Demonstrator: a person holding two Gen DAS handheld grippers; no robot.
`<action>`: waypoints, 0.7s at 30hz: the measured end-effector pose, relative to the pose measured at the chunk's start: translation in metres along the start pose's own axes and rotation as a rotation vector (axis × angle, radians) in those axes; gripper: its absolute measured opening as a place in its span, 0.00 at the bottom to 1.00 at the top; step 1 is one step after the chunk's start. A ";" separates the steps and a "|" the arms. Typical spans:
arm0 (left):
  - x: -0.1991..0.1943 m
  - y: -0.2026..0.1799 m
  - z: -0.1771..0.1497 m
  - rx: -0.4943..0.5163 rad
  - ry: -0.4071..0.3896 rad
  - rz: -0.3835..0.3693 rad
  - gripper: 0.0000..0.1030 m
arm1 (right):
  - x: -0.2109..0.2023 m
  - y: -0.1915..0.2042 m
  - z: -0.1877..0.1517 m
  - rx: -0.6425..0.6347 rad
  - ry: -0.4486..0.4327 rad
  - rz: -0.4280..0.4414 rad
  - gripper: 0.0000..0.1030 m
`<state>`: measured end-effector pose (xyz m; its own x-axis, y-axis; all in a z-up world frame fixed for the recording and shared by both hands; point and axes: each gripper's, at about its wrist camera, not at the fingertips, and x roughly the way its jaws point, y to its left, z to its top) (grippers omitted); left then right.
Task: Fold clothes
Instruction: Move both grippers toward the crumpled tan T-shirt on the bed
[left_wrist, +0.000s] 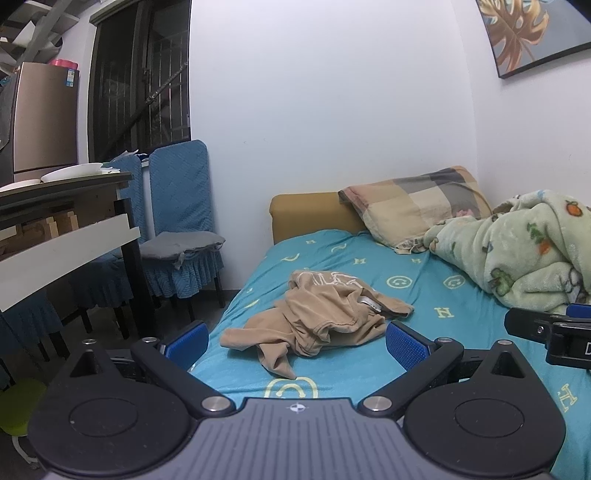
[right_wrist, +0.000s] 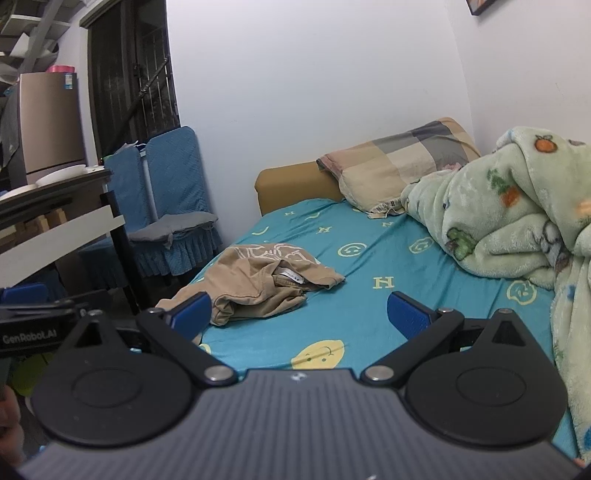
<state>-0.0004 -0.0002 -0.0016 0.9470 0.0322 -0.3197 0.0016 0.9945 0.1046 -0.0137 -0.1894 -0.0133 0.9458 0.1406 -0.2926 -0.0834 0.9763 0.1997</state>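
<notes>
Crumpled tan shirt (left_wrist: 317, 314) sits on teal bed sheet (left_wrist: 443, 306), around 12 o'clock from left gripper (left_wrist: 297, 341), nothing touching. Right gripper (right_wrist: 299, 314): shirt at 11 o'clock, near left finger. Both fingers spread wide, holding nothing.

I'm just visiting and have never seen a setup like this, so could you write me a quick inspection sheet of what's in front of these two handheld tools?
Surface: bed with teal patterned sheet, mostly bare near the tools.
Job's things: one crumpled tan garment lying unfolded near the bed's left edge; a white tag shows in its folds.
Clutter: green cartoon fleece blanket heaped on the right; checked pillow at the headboard.
Grippers: left gripper and right gripper both hover short of the garment, jaws wide apart, holding nothing.
Cables: nothing seen.
Surroundings: blue-covered chairs, a table with white dishes, a fridge, a dark window, a leaf picture.
</notes>
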 end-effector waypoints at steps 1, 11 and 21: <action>0.000 0.000 -0.001 -0.002 0.000 -0.001 1.00 | 0.000 0.000 0.001 -0.002 0.001 0.000 1.00; 0.005 -0.008 -0.004 0.000 0.026 -0.004 1.00 | -0.004 0.001 -0.004 -0.018 -0.002 -0.014 1.00; 0.042 -0.014 -0.008 -0.064 0.083 -0.023 1.00 | -0.001 -0.006 0.001 -0.008 0.007 -0.037 1.00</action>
<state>0.0368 -0.0120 -0.0244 0.9172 0.0144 -0.3981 0.0004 0.9993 0.0370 -0.0140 -0.1956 -0.0129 0.9461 0.1058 -0.3060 -0.0513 0.9821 0.1810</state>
